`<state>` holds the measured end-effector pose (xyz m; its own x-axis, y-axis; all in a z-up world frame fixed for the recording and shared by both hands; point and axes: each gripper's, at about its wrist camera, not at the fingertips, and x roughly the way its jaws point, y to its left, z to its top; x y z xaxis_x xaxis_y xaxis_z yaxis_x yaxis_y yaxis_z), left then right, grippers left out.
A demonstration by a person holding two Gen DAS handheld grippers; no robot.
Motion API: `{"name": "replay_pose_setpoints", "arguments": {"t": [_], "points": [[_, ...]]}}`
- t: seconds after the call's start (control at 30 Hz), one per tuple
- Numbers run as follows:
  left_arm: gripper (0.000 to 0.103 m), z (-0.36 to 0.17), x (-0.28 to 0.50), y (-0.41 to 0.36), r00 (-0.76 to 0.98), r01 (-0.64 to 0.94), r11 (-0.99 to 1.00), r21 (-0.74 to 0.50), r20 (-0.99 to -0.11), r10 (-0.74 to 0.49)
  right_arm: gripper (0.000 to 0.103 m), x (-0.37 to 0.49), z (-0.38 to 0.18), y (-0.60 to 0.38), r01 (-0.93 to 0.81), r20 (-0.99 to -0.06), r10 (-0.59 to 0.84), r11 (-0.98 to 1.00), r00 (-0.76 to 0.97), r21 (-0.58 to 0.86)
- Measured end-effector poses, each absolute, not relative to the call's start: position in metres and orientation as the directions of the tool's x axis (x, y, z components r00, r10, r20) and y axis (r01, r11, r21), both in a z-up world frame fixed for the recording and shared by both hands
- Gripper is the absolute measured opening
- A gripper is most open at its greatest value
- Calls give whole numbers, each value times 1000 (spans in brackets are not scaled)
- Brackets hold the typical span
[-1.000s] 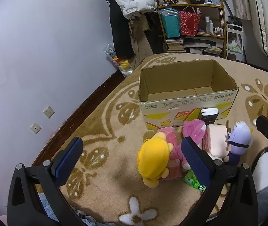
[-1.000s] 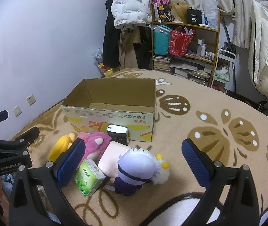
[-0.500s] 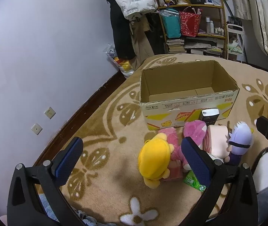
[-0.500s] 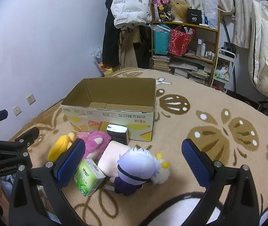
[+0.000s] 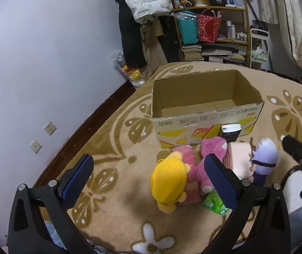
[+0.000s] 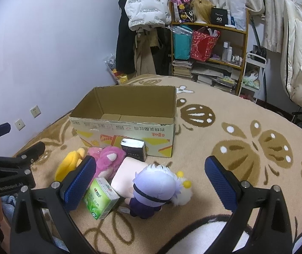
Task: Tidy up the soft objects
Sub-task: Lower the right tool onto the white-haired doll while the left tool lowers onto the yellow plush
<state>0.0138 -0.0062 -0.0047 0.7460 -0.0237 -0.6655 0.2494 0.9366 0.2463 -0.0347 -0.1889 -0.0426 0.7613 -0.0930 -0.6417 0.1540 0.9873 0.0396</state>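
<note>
An open, empty cardboard box [image 5: 206,120] [image 6: 127,127] stands on the patterned rug. In front of it lies a cluster: a yellow plush [image 5: 170,182] [image 6: 69,165], a pink plush [image 5: 212,150] [image 6: 108,158], a pale pink cushion [image 6: 127,175], a purple-haired doll [image 6: 155,188] [image 5: 264,158], a green tissue pack [image 6: 101,196] [image 5: 214,204] and a black-and-white pack [image 6: 134,148]. My left gripper [image 5: 148,182] is open above the rug, just left of the yellow plush. My right gripper [image 6: 151,184] is open above the doll. Both are empty.
A purple wall with two sockets [image 5: 42,135] runs along the left. A cluttered shelf [image 6: 210,48] and hanging coats [image 6: 146,21] stand behind the box. A white bed [image 6: 299,63] is at the right. A white plush shape [image 6: 203,237] lies near the bottom edge.
Both views have shifted only slightly; the grippers hover nearly still. No object has moved.
</note>
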Motion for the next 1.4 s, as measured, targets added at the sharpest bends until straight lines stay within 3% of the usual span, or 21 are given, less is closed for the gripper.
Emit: {"name": "replay_pose_setpoints", "arguments": {"t": [0.2, 0.73, 0.97, 1.07, 1.4], "points": [[103, -8, 29, -8, 727, 243, 937, 249, -686, -6, 97, -26, -44, -192, 155, -662, -88, 987, 744, 43], [103, -39, 92, 19, 557, 213, 969, 121, -831, -19, 97, 1, -65, -224, 202, -740, -8, 964, 673, 174], [103, -71, 101, 8, 491, 246, 953, 175, -870, 33, 97, 10, -78, -226, 204, -776, 23, 959, 630, 194], [103, -82, 102, 4, 471, 260, 945, 197, -880, 54, 87, 11, -83, -226, 212, -789, 7, 962, 614, 173], [103, -93, 100, -4, 474, 269, 932, 245, -876, 94, 86, 17, -106, -237, 240, -833, 67, 942, 549, 234]]}}
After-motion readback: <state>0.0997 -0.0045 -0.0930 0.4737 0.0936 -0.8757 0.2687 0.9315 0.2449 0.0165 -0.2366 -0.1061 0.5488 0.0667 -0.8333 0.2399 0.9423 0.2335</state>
